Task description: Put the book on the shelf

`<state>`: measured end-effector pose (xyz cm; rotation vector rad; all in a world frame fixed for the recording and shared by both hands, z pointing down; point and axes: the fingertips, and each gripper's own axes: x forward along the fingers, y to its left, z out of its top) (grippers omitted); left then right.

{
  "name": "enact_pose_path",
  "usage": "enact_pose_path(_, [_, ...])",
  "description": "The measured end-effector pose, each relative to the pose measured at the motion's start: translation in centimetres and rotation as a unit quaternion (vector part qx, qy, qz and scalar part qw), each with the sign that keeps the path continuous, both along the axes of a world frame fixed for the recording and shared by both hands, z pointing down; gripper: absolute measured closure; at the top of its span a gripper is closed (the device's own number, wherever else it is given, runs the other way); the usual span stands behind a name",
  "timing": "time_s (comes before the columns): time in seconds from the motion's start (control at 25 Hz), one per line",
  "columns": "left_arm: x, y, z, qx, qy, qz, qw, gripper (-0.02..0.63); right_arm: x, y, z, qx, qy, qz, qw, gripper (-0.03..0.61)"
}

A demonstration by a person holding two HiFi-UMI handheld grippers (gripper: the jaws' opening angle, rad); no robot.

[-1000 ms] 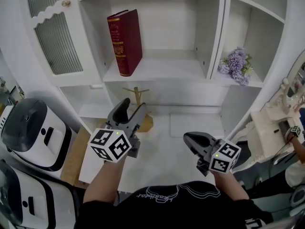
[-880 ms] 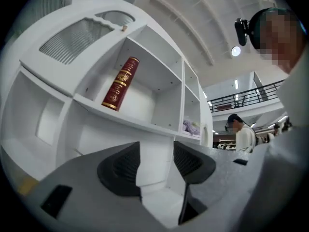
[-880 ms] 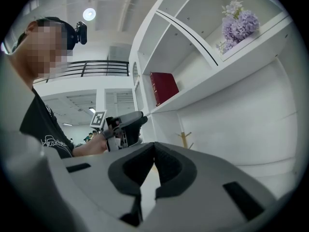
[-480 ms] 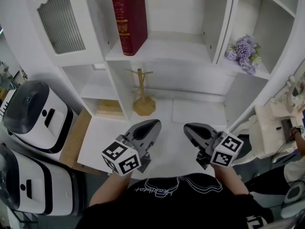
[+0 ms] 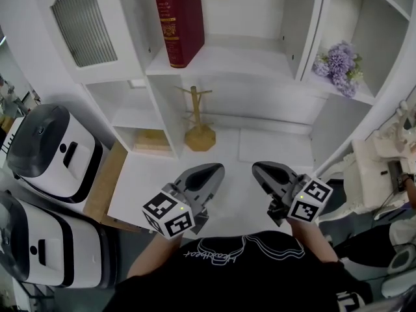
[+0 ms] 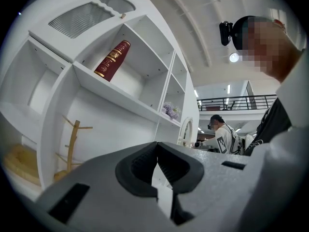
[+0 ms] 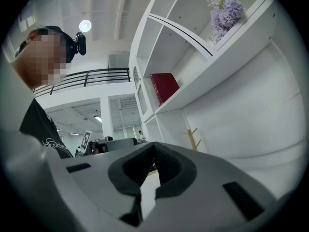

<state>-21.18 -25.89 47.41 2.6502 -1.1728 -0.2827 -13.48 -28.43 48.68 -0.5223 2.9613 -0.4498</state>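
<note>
the left gripper (image 5: 209, 176) has shut its jaws — a second ago they stood wide apart and were held up nearer the shelf (image 5: 221, 60); now they meet tip to tip with nothing between them, and the gripper has dropped back close to the person's body. the right gripper (image 5: 268, 176) sits just beside it, its jaws likewise together and empty, much where it was before.

the book (image 5: 179, 21), dark red, stands upright in the middle compartment, far ahead of and above both pairs of jaws, leaning against that compartment's left wall. in the left gripper view it shows well above the closed tips and to their left (image 6: 112, 61); in the right gripper view it sits above them, also well apart (image 7: 164, 87).

neither gripper touches the book, and it has kept its place through the retreat. i judge the placing done — the closing and drawing back read as the end of the task, with nothing left to carry. a wooden peg stand (image 5: 198, 132) stands below the shelf, ahead of the jaws, untouched.
</note>
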Motion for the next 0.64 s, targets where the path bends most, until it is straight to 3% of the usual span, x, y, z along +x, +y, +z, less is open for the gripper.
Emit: enact_pose_path(0.64, [0.48,0.65,0.74,-0.012,-0.004,0.007,0.9999,0.609,-0.08,0.44,1.04,-0.014,0.005,-0.001,1.0,0.572])
